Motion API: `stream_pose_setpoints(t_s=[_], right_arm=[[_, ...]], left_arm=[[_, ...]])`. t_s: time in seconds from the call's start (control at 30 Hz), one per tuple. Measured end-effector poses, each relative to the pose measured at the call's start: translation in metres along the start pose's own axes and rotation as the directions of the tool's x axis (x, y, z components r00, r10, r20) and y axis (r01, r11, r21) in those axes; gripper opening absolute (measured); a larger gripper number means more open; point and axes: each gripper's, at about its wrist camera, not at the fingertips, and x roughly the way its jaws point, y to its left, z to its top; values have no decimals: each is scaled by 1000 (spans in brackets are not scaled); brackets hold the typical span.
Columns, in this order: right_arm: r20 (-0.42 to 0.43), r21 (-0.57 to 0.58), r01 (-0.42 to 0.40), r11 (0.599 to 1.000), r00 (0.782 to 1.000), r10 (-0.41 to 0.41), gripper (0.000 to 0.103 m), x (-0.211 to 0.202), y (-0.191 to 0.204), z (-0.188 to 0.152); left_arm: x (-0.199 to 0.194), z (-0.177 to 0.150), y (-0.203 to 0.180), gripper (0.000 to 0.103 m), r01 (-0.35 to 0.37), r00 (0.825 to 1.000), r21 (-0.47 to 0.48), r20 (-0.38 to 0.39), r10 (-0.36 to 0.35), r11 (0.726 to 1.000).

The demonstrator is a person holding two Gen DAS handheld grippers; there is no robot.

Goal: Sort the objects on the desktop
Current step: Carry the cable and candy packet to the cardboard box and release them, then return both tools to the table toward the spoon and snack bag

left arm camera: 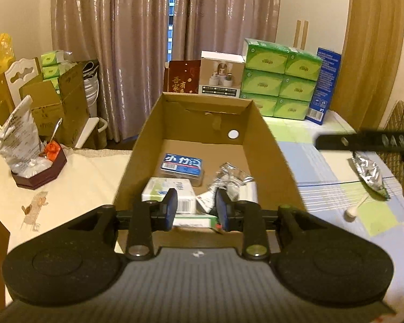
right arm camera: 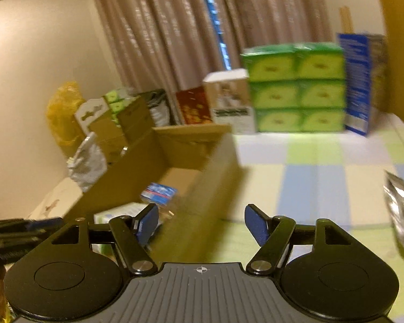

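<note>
Checked tablecloth (left arm camera: 320, 167) carried an open cardboard box (left arm camera: 269, 158), with a blue packet (left arm camera: 181, 164), white carton (left arm camera: 172, 192) and foil wrapper (left arm camera: 230, 176) inside at its near end. Left gripper (left arm camera: 195, 210) hung over that near end, jaws slightly apart, holding nothing. Right gripper (right arm camera: 200, 226) stood wider open and empty by the box's right wall; a foil pouch (right arm camera: 402, 210) lay on the cloth far right.

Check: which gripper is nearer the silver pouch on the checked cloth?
Right. The right gripper is beside the cardboard box, toward the pouch; the left gripper is over the box.

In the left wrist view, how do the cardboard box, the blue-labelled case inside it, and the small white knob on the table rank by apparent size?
1. cardboard box
2. blue-labelled case
3. white knob
</note>
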Motion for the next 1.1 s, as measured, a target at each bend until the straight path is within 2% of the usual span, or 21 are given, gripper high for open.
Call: stream_pose_setpoints(t_s=[0.2,0.23,0.47,0.83,1.1], right_arm=[[-32,21,80,997,996,-80,81,-42,-30,-26],[-39,21,93,995,995,-92,82,-49,-34,-31],[-42,84,137,987,990,-134,91,-92,-62,-54],[-27,184,208,961,978,-207,96,-142,-101,-68],[-20,233,253,939,967,-255,97,-171,-129,-78]], left_arm=[[-17,-7,-23,40,22,1000,-31,-14,-22,999],[-21,-8,-28,46,22,1000,-33,-17,-23,999],[-43,-16,-59,69,26,1000,-43,-16,-27,999],[-60,-31,-102,100,12,1000,-53,-11,-13,999],[-60,-42,-131,102,15,999,-29,-32,-16,999]])
